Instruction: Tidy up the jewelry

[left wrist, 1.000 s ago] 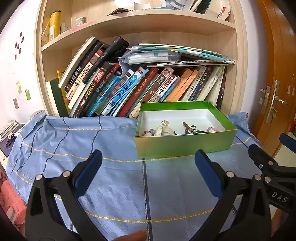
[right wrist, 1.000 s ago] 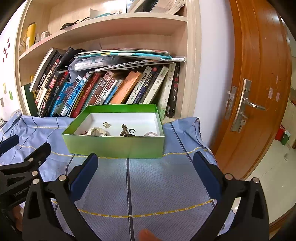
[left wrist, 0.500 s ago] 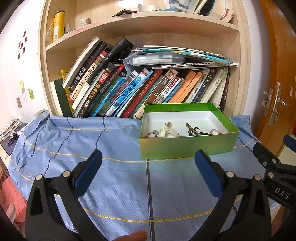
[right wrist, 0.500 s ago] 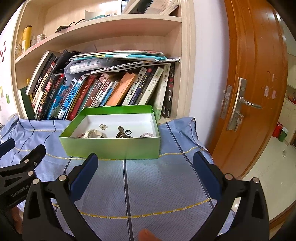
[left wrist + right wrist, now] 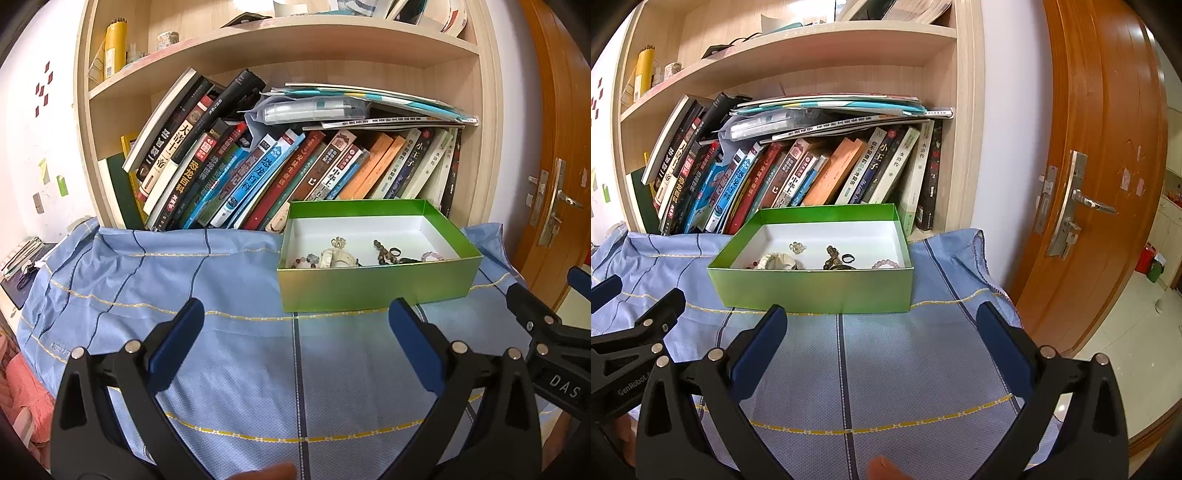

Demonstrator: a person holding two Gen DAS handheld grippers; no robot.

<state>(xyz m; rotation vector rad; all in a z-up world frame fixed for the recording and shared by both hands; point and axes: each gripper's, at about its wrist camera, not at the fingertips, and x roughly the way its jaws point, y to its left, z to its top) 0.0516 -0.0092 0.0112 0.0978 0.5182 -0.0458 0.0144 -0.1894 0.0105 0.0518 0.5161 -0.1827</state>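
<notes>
A shallow green box [image 5: 373, 286] [image 5: 812, 288] with a white inside sits on the blue cloth in front of the bookshelf. Inside lie several pieces of jewelry: a pale bangle [image 5: 338, 257] [image 5: 777, 261], a dark bead string [image 5: 382, 251] [image 5: 833, 258], a small sparkly piece [image 5: 338, 242] [image 5: 797, 247] and a pink bead bracelet [image 5: 432, 254] [image 5: 886, 264]. My left gripper [image 5: 295, 325] hovers open over the cloth, short of the box's near wall. My right gripper [image 5: 881, 323] is open too, just short of the box's front right part. Neither holds anything.
A blue cloth [image 5: 147, 280] [image 5: 923, 369] covers the table. Leaning books [image 5: 258, 173] [image 5: 798, 170] fill the wooden shelf behind the box. An orange door [image 5: 1100, 184] stands at the right, with tiled floor below. The right gripper [image 5: 543, 332] shows in the left wrist view.
Both views have shifted slightly, so the box sits a little further right in the left wrist view. Both grippers stay open and empty; the jewelry has not moved.
</notes>
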